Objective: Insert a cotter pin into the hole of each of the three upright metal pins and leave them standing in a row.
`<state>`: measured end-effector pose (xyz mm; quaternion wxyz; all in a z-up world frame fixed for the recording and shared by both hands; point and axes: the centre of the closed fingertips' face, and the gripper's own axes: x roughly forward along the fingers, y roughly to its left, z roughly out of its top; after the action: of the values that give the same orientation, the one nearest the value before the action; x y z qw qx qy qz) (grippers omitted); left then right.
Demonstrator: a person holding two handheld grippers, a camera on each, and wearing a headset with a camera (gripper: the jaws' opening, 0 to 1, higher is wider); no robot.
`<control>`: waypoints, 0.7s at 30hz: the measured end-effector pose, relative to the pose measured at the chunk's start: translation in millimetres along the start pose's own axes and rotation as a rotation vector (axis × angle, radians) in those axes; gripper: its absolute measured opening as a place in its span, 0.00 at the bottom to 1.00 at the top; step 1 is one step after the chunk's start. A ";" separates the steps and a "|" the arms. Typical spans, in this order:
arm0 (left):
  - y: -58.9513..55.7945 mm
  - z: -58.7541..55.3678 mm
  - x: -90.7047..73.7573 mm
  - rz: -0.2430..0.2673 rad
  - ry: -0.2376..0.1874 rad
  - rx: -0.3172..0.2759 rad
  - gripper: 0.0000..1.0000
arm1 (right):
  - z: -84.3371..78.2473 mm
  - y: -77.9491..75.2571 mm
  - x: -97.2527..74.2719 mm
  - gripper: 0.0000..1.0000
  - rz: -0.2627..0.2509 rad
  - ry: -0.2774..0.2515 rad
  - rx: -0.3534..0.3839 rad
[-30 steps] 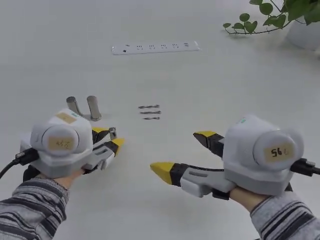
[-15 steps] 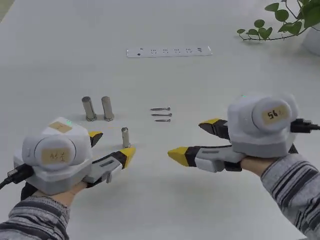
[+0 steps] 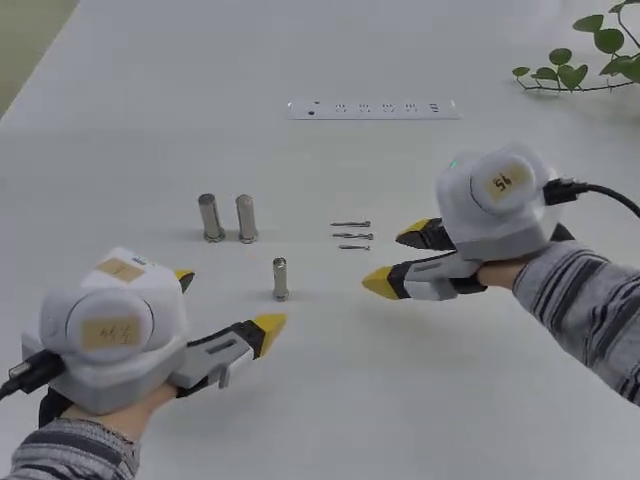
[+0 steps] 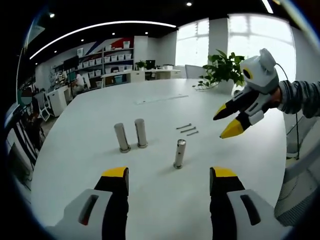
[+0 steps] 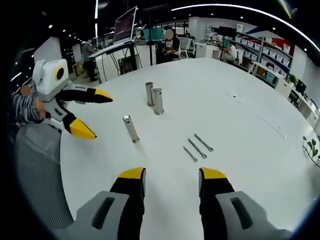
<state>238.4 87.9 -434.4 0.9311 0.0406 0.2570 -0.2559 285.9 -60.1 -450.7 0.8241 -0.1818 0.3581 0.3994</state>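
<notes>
Metal pins [image 3: 246, 218] standing upright mid-frame in head view: two side by side, third pin [image 3: 280, 278] standing apart, lower right. Cotter pins [image 3: 351, 236] lying right of them. Left gripper [image 3: 228, 300] lower left, right gripper [image 3: 395, 259] centre right, both jaws gaping, gripping nothing.

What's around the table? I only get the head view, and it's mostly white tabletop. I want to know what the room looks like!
Observer: In the left gripper view, shelves holding boxes line the far wall.
Operator: Ooh! Are there windows too?
Observer: Yes, the same view shows big bright windows behind the potted plant.
Operator: Is anybody else in there?
Observer: The right gripper view shows people at desks beyond the table, one of them near a monitor.
</notes>
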 end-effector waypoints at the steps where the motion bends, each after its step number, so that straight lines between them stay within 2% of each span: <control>1: 0.3 0.8 -1.3 0.001 -0.007 -0.001 0.65 | 0.1 -1.6 2.0 0.38 0.002 0.009 -0.004; 4: 0.6 4.5 -4.4 -0.004 -0.035 -0.023 0.69 | 2.3 -7.5 9.2 0.36 0.012 0.027 -0.025; 10: 4.7 -0.8 -9.8 0.006 -0.018 -0.012 0.73 | 5.8 -15.1 23.3 0.27 0.033 0.046 -0.020; 13: 3.7 -0.3 -14.9 0.004 -0.034 -0.032 0.76 | 4.2 -16.4 30.8 0.24 0.039 0.068 -0.053; 15: 2.7 -1.5 -17.5 0.006 -0.029 -0.019 0.78 | 3.2 -16.8 34.9 0.21 0.043 0.082 -0.067; 17: 2.8 -3.2 -20.2 0.012 -0.022 -0.001 0.79 | 1.2 -25.6 45.0 0.20 0.046 0.087 -0.079; 21: 4.2 -6.1 -24.6 0.023 -0.015 0.010 0.80 | -1.9 -24.5 48.7 0.17 0.058 0.113 -0.084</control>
<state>219.6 104.0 -427.6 0.9357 0.0461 0.2480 -0.2467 325.0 -50.6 -487.5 0.7823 -0.2281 0.3923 0.4266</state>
